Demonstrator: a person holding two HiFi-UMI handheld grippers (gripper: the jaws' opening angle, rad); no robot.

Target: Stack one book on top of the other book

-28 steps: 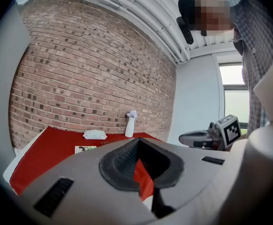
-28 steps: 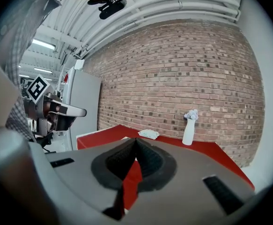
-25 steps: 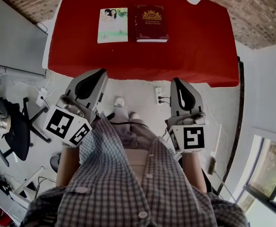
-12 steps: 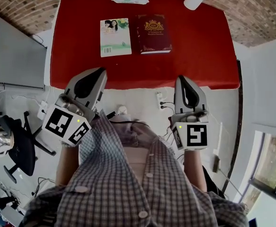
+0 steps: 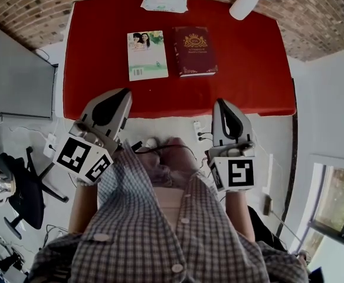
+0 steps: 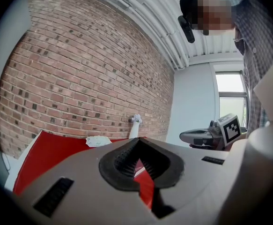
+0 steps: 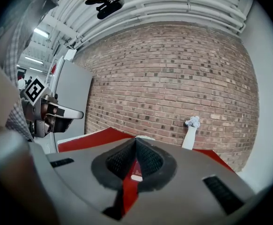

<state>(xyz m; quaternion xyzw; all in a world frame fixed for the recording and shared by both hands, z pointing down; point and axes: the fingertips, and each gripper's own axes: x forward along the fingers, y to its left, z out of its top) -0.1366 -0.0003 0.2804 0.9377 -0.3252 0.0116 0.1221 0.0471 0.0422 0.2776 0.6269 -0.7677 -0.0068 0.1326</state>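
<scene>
1. Head view: the red table point(image 5: 95, 69) and both books sat lower in frame than a second before.
2. The light book point(image 5: 147, 55) lay just left of the dark red book point(image 5: 195, 51), unstacked.
3. Gripper views alone showed the left gripper point(image 6: 137, 146) and right gripper point(image 7: 136, 143) with jaws pressed together, empty.

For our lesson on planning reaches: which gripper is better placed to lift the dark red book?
Probably right. The dark red book lies nearer the right gripper; the left gripper would have to cross the pale book. Both grippers are shut, empty, short of the table.
</scene>
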